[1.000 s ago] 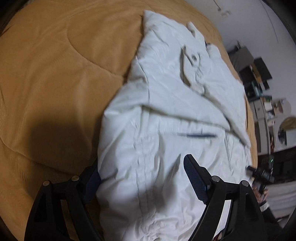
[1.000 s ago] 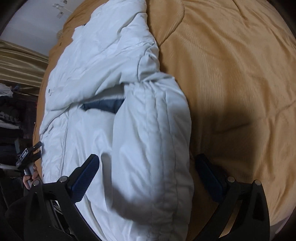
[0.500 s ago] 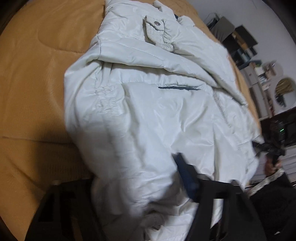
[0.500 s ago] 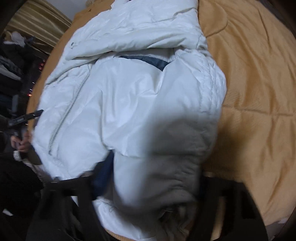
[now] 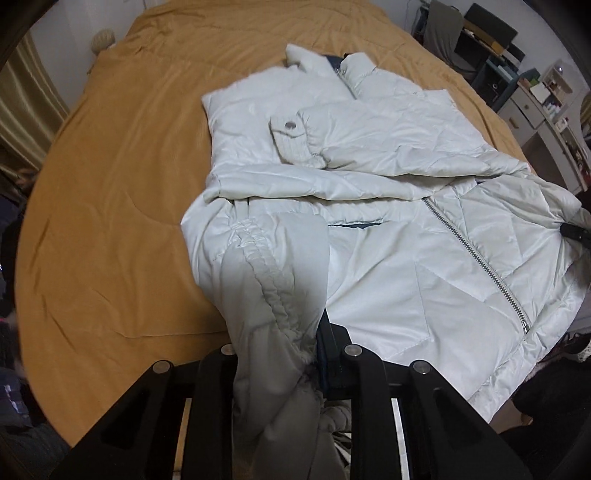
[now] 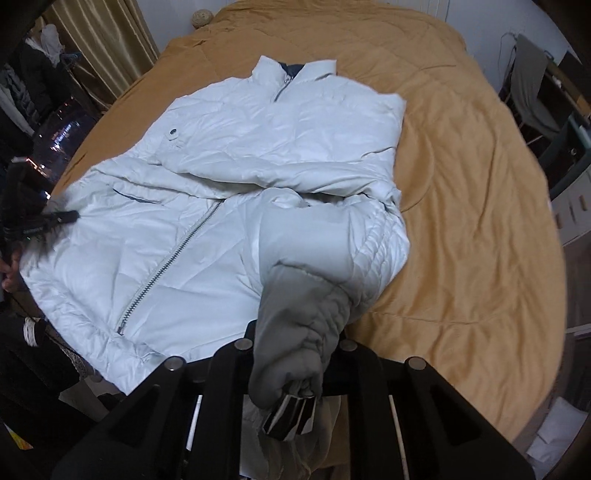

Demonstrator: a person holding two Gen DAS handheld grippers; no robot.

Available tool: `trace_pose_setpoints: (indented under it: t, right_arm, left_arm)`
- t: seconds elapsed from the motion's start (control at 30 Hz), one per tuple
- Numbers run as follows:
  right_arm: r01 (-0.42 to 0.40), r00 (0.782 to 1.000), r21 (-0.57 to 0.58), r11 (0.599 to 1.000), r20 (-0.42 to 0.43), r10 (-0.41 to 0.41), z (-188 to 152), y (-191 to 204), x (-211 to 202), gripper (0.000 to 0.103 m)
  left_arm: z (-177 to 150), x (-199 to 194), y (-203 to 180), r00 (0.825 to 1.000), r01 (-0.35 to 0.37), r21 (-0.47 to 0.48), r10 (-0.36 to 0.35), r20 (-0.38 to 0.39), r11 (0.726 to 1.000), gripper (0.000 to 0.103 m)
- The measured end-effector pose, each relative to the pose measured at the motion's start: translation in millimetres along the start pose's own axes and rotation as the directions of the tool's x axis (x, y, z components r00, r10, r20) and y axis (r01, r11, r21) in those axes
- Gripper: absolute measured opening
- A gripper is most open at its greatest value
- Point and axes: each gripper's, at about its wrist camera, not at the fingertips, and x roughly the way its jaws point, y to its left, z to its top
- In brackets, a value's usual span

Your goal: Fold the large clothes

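Observation:
A white puffer jacket (image 5: 388, 258) lies face up on the tan bedspread (image 5: 129, 184), collar far, zipper (image 5: 476, 258) shut, sleeves folded across the chest. My left gripper (image 5: 277, 350) is closing on the jacket's near left hem corner; bunched fabric is squeezed between its fingers and rises off the bed. In the right wrist view my right gripper (image 6: 295, 343) is closing on the other hem corner of the jacket (image 6: 221, 184), also lifted and gathered. Each view catches the other gripper at the jacket's far side: the right gripper (image 5: 574, 230), the left gripper (image 6: 55, 218).
The bedspread (image 6: 461, 184) stretches wide on both sides of the jacket. A desk with shelves (image 5: 532, 92) and a chair (image 6: 532, 85) stand at the right. Curtains (image 6: 99, 44) hang at the left. A small round ball (image 6: 202, 16) sits at the head of the bed.
Both grippers went from wide open over the hem to closed on its corners. They rose, pulling the hem up, and the whole jacket has come into view.

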Motion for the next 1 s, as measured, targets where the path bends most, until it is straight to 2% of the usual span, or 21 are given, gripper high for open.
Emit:
trace_pose_setpoints:
  t: [0.1,0.27,0.33,0.43,0.5,0.57,0.7,0.77,0.83,0.9,1.0]
  right_arm:
    - [0.011,1.0,0.006,1.0,-0.027,-0.011,-10,-2,-21,0.015]
    - [0.034,0.989,0.026,0.999,-0.142,-0.03,-36,17,-44,0.015]
    - [0.029,0.98,0.035,0.999,-0.199,-0.021,-52,26,-55,0.015]
    - [0.016,0.951,0.055,0.998,-0.31,0.002,-75,41,-61,0.015]
    - [0.003,0.943,0.025,1.0,-0.332,0.005,-81,49,-58,0.015]
    - [0.0,0.94,0.041,0.999,-0.342,0.014,-77,46,-51,0.015]
    - [-0.077,0.945,0.213,0.974,-0.296,0.14,-39,0,-41,0.015]
    - [-0.137,0.939,0.335,0.932,-0.256,0.23,-12,-30,-31,0.016]
    - [-0.183,0.932,0.448,0.875,-0.206,0.3,19,-60,-15,0.017]
    - [-0.191,0.936,0.526,0.829,-0.158,0.316,48,-83,4,0.017]
    - [-0.158,0.949,0.623,0.766,-0.117,0.292,93,-118,54,0.018]
  left_arm:
    - [-19,-22,-4,1.0,-0.003,0.03,0.003,-0.017,1.0,0.021]
    - [-68,-42,-2,0.987,0.047,-0.015,-0.049,-0.152,0.999,0.021]
    - [-91,-49,-1,0.976,0.06,-0.054,-0.07,-0.205,0.997,0.021]
    - [-113,-52,5,0.967,0.074,-0.098,-0.095,-0.236,0.992,0.022]
    - [-118,-49,15,0.962,0.088,-0.159,-0.125,-0.244,0.983,0.022]
    - [-105,-39,34,0.952,0.122,-0.248,-0.184,-0.245,0.961,0.022]
    - [-53,-17,80,0.93,0.215,-0.442,-0.32,-0.178,0.871,0.024]
    - [-22,-7,91,0.926,0.24,-0.495,-0.35,-0.14,0.835,0.026]
    - [18,12,95,0.929,0.24,-0.528,-0.351,-0.12,0.815,0.026]
    - [58,37,100,0.933,0.227,-0.552,-0.341,-0.112,0.803,0.026]
    - [113,88,107,0.936,0.219,-0.581,-0.338,-0.104,0.784,0.026]
